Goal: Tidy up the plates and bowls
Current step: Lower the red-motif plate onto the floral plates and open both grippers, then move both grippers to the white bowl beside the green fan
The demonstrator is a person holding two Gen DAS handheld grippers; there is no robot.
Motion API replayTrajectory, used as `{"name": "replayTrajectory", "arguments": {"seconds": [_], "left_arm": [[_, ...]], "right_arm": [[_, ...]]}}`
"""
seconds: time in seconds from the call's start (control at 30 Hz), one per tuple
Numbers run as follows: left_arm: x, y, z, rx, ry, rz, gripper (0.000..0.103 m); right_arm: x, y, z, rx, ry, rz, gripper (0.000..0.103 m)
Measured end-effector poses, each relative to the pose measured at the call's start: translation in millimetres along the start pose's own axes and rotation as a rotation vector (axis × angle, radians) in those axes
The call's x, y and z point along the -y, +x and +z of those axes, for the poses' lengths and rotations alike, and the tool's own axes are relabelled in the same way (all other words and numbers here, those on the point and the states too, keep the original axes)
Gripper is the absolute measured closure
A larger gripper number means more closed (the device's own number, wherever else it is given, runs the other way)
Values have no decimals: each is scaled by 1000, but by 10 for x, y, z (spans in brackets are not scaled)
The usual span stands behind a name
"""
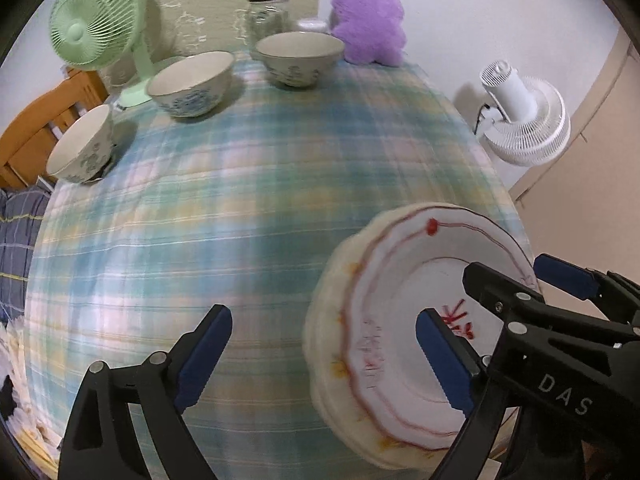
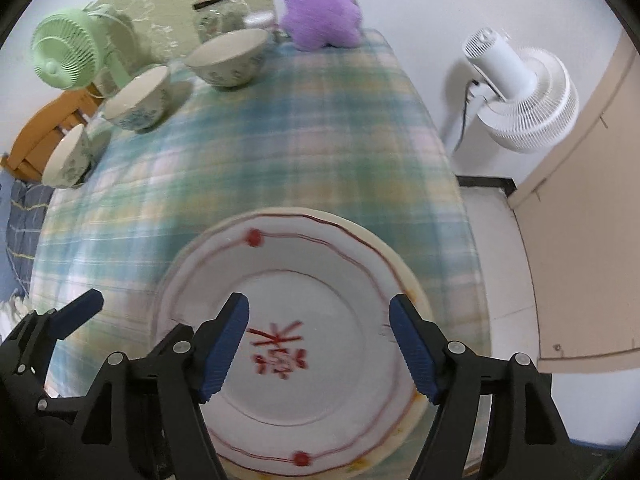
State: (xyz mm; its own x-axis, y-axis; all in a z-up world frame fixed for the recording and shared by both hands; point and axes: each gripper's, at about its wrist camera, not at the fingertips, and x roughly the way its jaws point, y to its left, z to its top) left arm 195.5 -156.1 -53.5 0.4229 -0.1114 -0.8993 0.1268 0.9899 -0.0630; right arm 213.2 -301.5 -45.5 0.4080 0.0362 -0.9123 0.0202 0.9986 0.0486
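I see the white plate [image 2: 300, 344] with red trim and red centre mark lying flat near the checked tablecloth's [image 2: 280, 160] front edge. My right gripper [image 2: 320, 344] hangs above it, fingers spread, gripping nothing; my left gripper [image 1: 324, 356] likewise spread, beside it.

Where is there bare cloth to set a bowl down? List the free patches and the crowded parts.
Free: the wide middle of the checked tablecloth, between the three bowls at the far edge and the stacked plates nearest the fingers. Crowded: the far edge, with the bowls, green fan, glass jar and purple plush.
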Motion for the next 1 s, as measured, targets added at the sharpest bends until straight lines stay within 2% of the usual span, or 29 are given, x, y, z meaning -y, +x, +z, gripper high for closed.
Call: {"name": "replayTrajectory", "arguments": {"seconds": [0.13,0.27,0.47,0.57,0.7,0.8,1.0], "left_arm": [[-312,-106,21,22,17,15,9],[-634,-202,76,37,33,24,11],[-1182,-411,149,92,63,5,12],[-1446,-510,192,120,76,19,12],[-1787,-639,259,150,62,32,12],[-2031,-708,332,177,35,46,12],[-2566,-696,549,213,-18,88,12]], "right_arm": [[-309,-80,1,35,5,-2,28],[-663,-130,12,47,38,-42,28],[-1333,-255,69,112,64,-50,27],[-1619,-318,111,147,82,-39,27],[-1991,-389,187,188,104,-22,26],[-2232,-454,259,215,85,-25,15],[-2763,-417,534,242,23,-7,15]]}}
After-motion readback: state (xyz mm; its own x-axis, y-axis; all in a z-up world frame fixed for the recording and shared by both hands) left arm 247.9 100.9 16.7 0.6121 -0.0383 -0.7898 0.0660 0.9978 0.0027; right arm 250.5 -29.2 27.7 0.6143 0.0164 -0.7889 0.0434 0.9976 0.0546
